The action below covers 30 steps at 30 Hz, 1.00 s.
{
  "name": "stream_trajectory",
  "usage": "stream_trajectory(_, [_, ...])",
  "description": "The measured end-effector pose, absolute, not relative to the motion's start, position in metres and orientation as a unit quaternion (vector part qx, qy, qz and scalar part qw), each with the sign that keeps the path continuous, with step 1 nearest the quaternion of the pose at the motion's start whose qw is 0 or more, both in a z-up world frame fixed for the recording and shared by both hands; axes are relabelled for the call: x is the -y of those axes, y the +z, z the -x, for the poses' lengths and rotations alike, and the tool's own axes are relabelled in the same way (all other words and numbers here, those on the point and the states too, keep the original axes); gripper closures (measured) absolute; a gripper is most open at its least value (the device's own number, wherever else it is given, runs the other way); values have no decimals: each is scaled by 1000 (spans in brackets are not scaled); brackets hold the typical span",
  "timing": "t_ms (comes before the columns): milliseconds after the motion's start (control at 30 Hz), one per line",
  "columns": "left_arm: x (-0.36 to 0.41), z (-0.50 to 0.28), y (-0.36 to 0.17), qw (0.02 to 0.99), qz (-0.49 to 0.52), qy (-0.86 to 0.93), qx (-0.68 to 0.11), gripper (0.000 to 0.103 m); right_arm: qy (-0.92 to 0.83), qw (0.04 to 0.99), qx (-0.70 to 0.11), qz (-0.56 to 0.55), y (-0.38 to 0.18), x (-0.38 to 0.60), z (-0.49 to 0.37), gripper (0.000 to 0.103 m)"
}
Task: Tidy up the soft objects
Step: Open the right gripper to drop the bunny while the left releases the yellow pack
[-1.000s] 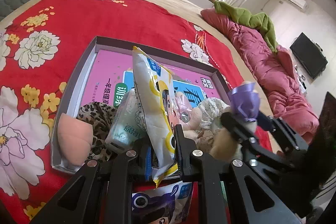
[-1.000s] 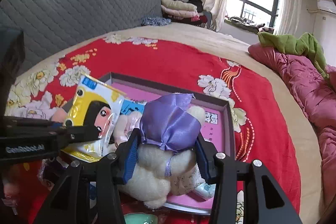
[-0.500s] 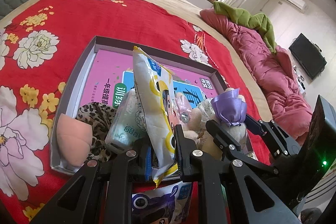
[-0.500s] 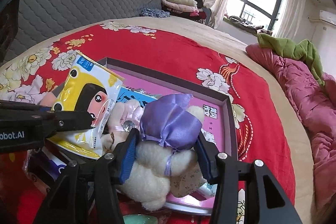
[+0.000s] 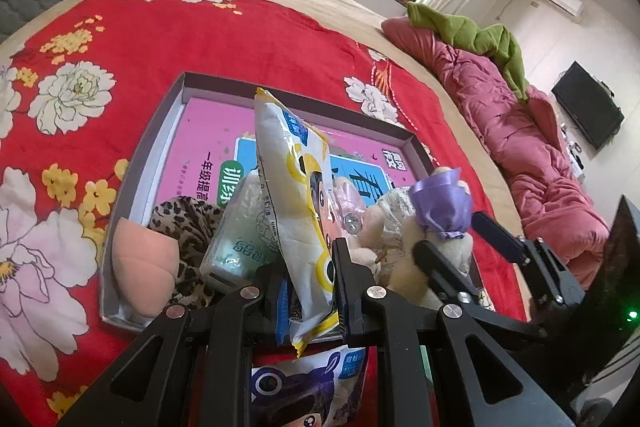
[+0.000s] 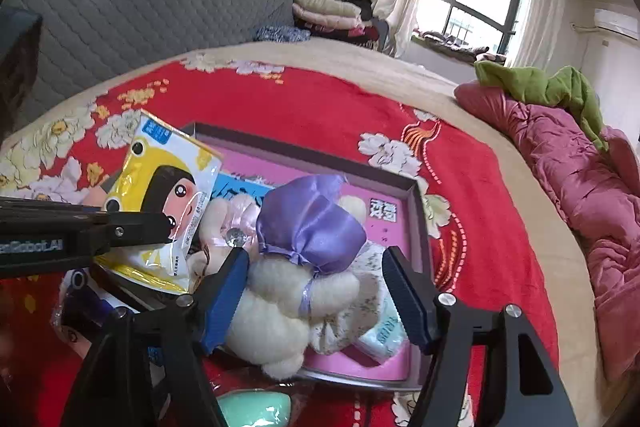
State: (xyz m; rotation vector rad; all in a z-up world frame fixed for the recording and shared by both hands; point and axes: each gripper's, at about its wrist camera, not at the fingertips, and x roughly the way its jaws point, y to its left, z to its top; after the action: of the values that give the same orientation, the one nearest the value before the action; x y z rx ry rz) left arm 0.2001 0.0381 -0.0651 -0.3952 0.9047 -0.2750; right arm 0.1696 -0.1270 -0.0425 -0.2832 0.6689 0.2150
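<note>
A shallow grey tray [image 5: 168, 131] with a pink printed floor lies on the red flowered blanket. My left gripper [image 5: 308, 267] is shut on a yellow-and-white cartoon packet [image 5: 292, 187], held upright over the tray's near edge; the packet [image 6: 160, 187] also shows in the right wrist view. A cream plush toy [image 6: 280, 307] with a purple satin bow rests on the tray's near right part. It sits between the jaws of my right gripper [image 6: 316, 259], which are opening; the right pad stands clear of it. The right gripper [image 5: 452, 233] appears in the left wrist view too.
In the tray lie a peach sponge [image 5: 140, 267], a leopard cloth [image 5: 184, 223], a tissue pack [image 5: 240, 243] and another pack [image 6: 384, 331]. A purple packet [image 5: 308, 387] and a mint-green thing [image 6: 256, 407] lie before it. A pink quilt [image 6: 580, 195] is heaped at the right.
The right gripper brought the plush toy down onto the tray, and its jaws have spread away from it. The left gripper and its packet have stayed put.
</note>
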Motion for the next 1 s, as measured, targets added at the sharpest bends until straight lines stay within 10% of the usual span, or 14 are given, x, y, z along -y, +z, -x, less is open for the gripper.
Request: stream_trajectory(1000, [-64, -162, -16, 901, 157, -71, -399, 30, 105, 952, -282, 53, 13, 161, -132, 32])
